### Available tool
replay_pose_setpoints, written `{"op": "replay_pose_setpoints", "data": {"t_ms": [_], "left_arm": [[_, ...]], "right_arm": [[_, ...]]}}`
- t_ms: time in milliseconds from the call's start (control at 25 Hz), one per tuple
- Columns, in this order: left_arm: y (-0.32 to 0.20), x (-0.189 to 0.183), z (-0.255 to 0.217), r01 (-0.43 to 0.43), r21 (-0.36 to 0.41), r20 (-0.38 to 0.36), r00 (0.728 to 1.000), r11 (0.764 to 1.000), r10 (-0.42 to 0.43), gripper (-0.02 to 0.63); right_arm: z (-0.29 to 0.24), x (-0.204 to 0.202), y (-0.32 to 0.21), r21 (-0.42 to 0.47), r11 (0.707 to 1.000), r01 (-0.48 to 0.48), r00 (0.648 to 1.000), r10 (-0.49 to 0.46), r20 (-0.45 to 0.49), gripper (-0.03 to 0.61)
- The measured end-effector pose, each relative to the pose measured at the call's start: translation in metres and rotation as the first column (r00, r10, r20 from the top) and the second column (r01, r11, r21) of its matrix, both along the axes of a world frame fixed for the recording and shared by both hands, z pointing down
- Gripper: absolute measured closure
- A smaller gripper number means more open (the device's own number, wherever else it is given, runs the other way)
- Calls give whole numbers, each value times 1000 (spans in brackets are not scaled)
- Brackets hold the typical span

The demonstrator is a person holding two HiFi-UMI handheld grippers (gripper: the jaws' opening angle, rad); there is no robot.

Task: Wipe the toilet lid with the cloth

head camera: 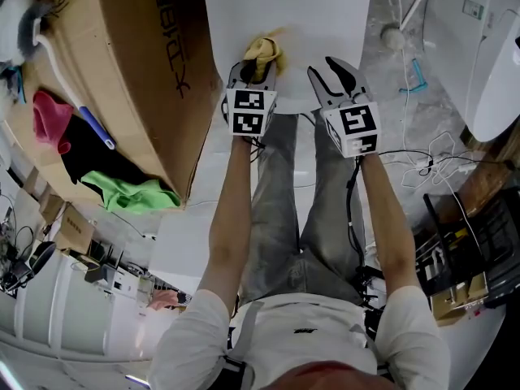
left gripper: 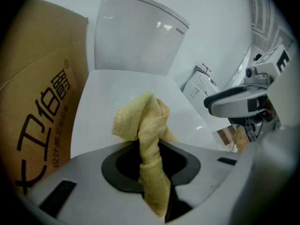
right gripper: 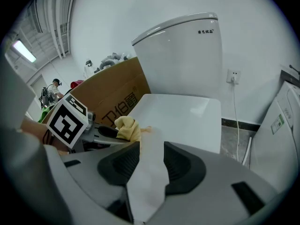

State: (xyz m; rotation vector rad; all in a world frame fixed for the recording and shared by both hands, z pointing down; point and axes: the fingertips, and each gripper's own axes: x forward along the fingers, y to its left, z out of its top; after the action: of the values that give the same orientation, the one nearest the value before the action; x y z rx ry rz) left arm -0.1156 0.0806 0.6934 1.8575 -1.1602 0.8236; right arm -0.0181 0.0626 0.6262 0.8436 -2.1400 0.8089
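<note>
My left gripper [head camera: 257, 65] has its jaws closed on a yellow terry cloth [left gripper: 145, 125], which bunches up out of them over the front part of the closed white toilet lid [head camera: 284, 15]. I cannot tell whether the cloth touches the lid. My right gripper [head camera: 333, 73] sits just beside it with jaws apart, holding nothing. A cardboard box [head camera: 138, 71] stands left of the toilet.

Grey marbled floor [head camera: 382, 128] carries 1 white toilet [right gripper: 183, 55] with its lid [head camera: 284, 23] shut, 1 tall cardboard box [head camera: 138, 71] just beside it, 1 white appliance [head camera: 479, 55], tangled white cables [head camera: 428, 162] and 1 small blue clip [head camera: 418, 78].
</note>
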Motion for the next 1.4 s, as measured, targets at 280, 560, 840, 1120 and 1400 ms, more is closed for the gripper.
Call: {"op": "replay_pose_setpoints", "data": {"t_ms": [280,560,840,1120,1400], "left_arm": [[7,-42,0,83,-15,27,996,996,-82,509],[12,-78,1,132,-12,61,990,991,-131,509],[16,-115,-3,172,15,153,973,985,-172,509],[32,-144,-7,213,18,231,950,977,-211,509],[51,-127,-2,187,4,224,957,982,-184,509]], "right_arm": [[-3,-25,4,3,999,38,999,-38,5,402],[-3,-62,8,1,996,86,996,-86,16,402],[-9,-95,13,-3,993,119,993,-119,20,402],[-18,-99,16,2,994,109,994,-109,8,402],[-13,-69,25,-13,997,81,997,-81,-8,402]]}}
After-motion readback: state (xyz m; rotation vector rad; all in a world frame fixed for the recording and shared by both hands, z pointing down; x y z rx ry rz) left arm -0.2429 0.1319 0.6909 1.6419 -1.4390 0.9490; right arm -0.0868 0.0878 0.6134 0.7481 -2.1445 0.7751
